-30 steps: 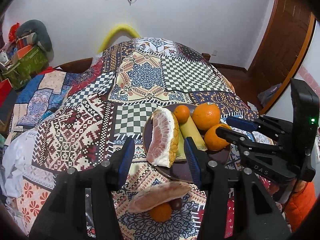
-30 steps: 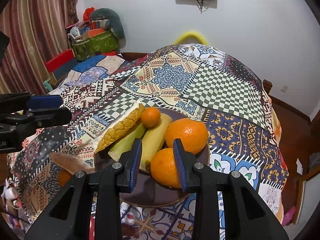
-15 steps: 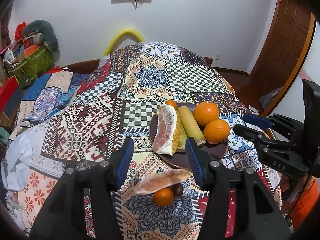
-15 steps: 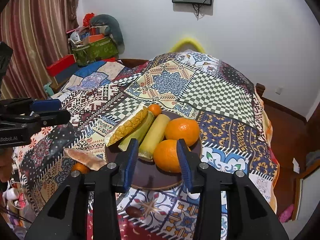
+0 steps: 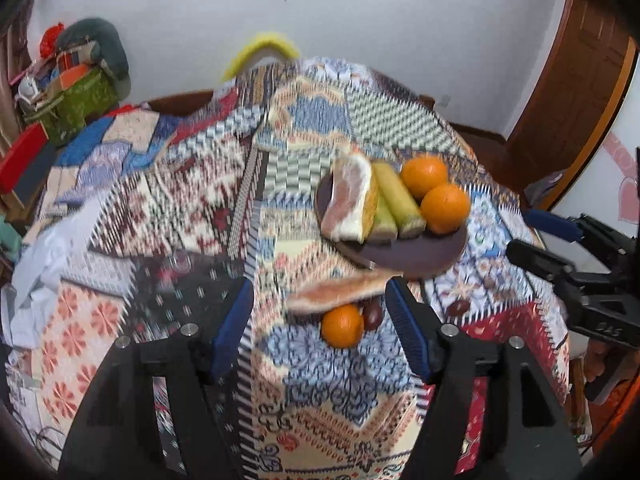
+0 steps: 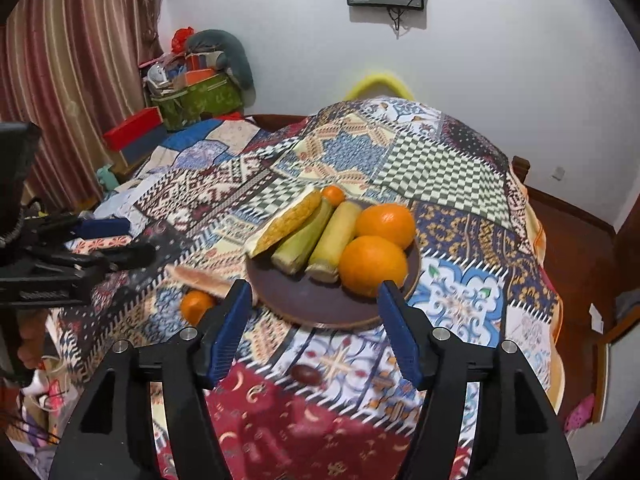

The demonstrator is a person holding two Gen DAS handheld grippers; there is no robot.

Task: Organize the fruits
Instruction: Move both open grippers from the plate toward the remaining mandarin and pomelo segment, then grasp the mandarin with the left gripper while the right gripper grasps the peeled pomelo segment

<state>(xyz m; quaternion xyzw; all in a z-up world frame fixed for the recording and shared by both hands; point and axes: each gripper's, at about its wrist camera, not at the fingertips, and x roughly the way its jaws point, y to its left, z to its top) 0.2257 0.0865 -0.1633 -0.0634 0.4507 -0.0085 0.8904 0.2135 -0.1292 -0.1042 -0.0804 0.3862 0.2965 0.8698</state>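
Observation:
A dark round plate [image 6: 320,308] on the patchwork cloth holds a pomelo wedge [image 5: 352,204], two green-yellow stalks [image 6: 316,240], two big oranges [image 6: 372,264] and a small orange [image 6: 333,195]. On the cloth in front of the plate lie a loose pomelo slice [image 5: 344,292], a small orange [image 5: 342,326] and two dark fruits [image 5: 373,316]. My left gripper [image 5: 320,332] hovers over the loose slice, its jaws opening, gripping nothing. My right gripper [image 6: 314,328] sits just short of the plate's near rim, jaws opening and empty.
The cloth-covered table [image 6: 440,168] drops off at the right to a wooden floor [image 6: 576,240]. Boxes and a green bag [image 6: 200,100] are stacked at the back left by a curtain. A dark fruit [image 6: 306,374] lies near the right gripper.
Both grippers have pulled back from the plate. The right jaws let go of the near orange, which stays on the plate, and spread. The left jaws widened too.

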